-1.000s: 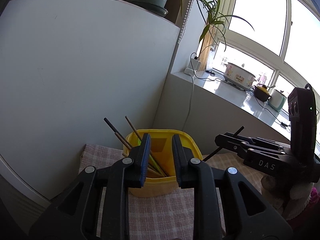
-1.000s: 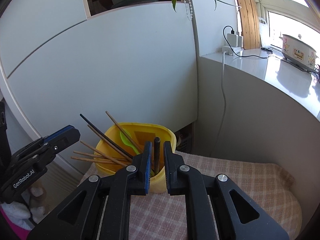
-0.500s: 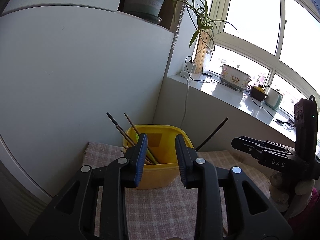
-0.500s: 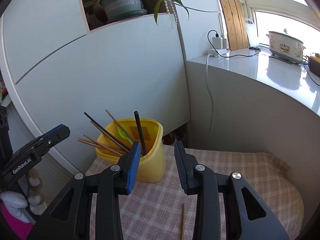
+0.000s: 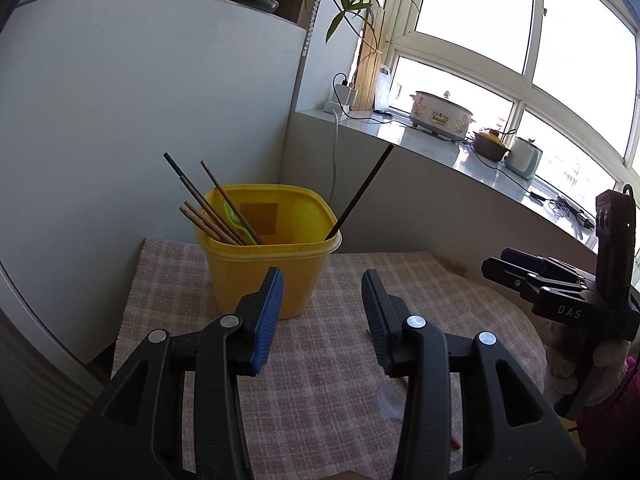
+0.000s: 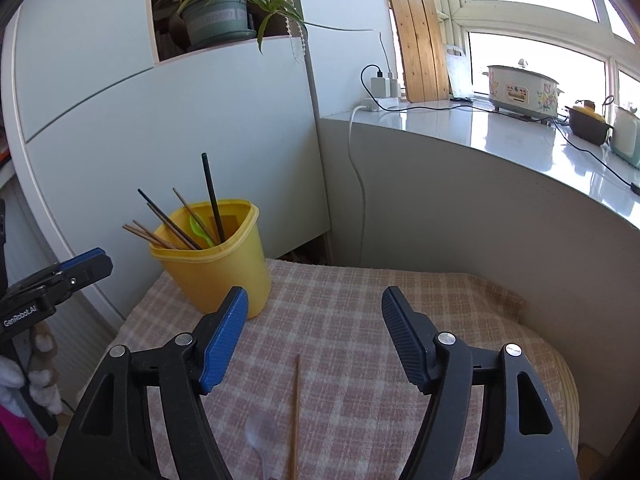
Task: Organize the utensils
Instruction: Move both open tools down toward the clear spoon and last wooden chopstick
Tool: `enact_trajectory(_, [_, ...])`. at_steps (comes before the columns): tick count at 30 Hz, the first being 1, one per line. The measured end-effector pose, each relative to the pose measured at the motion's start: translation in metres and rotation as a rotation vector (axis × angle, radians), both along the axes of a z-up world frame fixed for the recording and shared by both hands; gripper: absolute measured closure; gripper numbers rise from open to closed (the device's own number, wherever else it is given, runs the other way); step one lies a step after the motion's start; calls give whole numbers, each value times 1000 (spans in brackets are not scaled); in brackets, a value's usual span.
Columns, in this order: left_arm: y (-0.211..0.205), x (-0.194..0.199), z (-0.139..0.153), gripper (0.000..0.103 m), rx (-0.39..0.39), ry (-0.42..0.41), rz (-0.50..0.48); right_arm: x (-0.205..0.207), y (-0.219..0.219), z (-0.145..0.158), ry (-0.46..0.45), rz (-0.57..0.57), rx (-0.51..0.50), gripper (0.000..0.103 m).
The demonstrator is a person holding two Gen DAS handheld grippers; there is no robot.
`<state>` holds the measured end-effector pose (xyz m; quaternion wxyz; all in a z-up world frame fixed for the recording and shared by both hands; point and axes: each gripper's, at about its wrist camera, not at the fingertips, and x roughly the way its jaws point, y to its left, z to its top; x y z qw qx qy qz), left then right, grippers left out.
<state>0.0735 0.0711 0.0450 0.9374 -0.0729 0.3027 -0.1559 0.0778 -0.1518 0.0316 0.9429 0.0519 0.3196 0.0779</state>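
Standing at the far left of the checked cloth (image 6: 360, 320) on the table, the yellow container (image 6: 216, 268) held a bunch of brown and dark chopsticks (image 6: 168, 228), a green spoon (image 6: 200, 230) and one black chopstick (image 6: 212, 200) that leaned against its right rim. The left gripper (image 5: 322, 312) hovered near, just in front of the container, its jaws opening at a middling gap with nothing between them. The right gripper (image 6: 314, 332) hung further right, its jaws opening wide and likewise bare. Below it a single wooden chopstick (image 6: 296, 412) lay loose on the cloth, and a clear plastic spoon (image 6: 260, 436) lay just left of that, both well apart from the container. Nothing stood between the grippers and these things. Behind the container rose a white cabinet (image 6: 160, 120) with a potted plant (image 6: 216, 20) in a recess; to the right a grey ledge (image 6: 520, 132) carried a flowered cooker (image 6: 520, 86), a dark pot (image 6: 588, 124), cables and a plugged charger (image 6: 380, 86).
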Motion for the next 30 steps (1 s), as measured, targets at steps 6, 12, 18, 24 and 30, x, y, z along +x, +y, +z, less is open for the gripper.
enact_trajectory(6, [-15,-8,-26,62,-26,74,-43,-21,-22,-20,11,-16,46,22])
enact_trajectory(12, [-37,-14,-52,62,-57,154,-100,-28,-34,-40,113,10,43,22])
enact_trajectory(18, [-57,-18,-90,62,-90,256,-148,-36,-28,-59,180,71,33,22])
enact_trajectory(24, [-61,-17,-119,62,-127,332,-137,-37,-20,-76,245,124,67,33])
enact_trajectory(30, [-66,-10,-147,62,-181,412,-138,-31,-18,-98,330,135,149,54])
